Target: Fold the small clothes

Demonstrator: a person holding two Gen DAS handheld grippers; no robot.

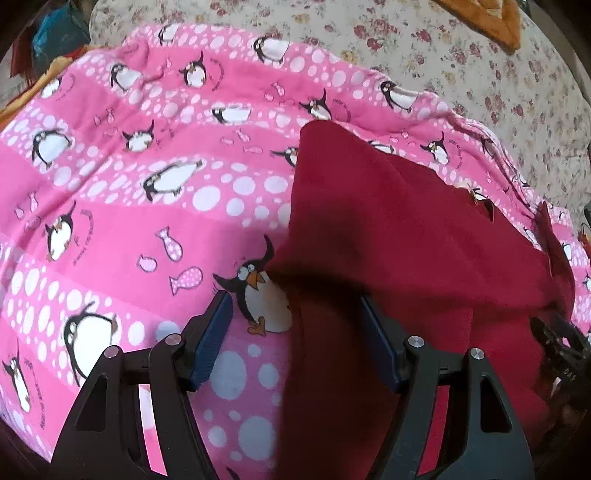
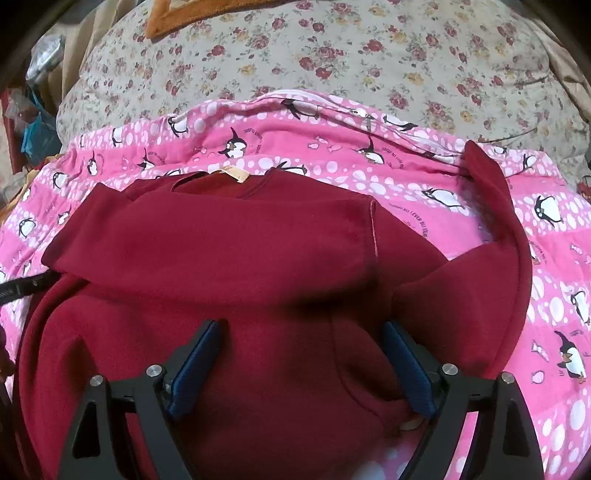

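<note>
A dark red fleece sweatshirt (image 2: pixel 240 251) lies flat on a pink penguin blanket (image 2: pixel 369 170), collar and tan label (image 2: pixel 231 172) at the far side. One sleeve (image 2: pixel 506 221) stretches out to the right; the other side looks folded across the chest. My right gripper (image 2: pixel 301 325) is open just above the sweatshirt's lower body, nothing pinched between its blue pads. My left gripper (image 1: pixel 293 299) is open too, straddling the sweatshirt's (image 1: pixel 388 229) left edge: one pad over the blanket (image 1: pixel 110 221), the other over red fleece.
The blanket lies on a floral bedsheet (image 2: pixel 332 48) that runs on behind it. An orange cloth (image 2: pixel 177 14) sits at the far edge. Bags and clutter (image 2: pixel 37 122) lie off the bed's left side. A black part of the right gripper (image 1: pixel 561 343) shows at the left view's right edge.
</note>
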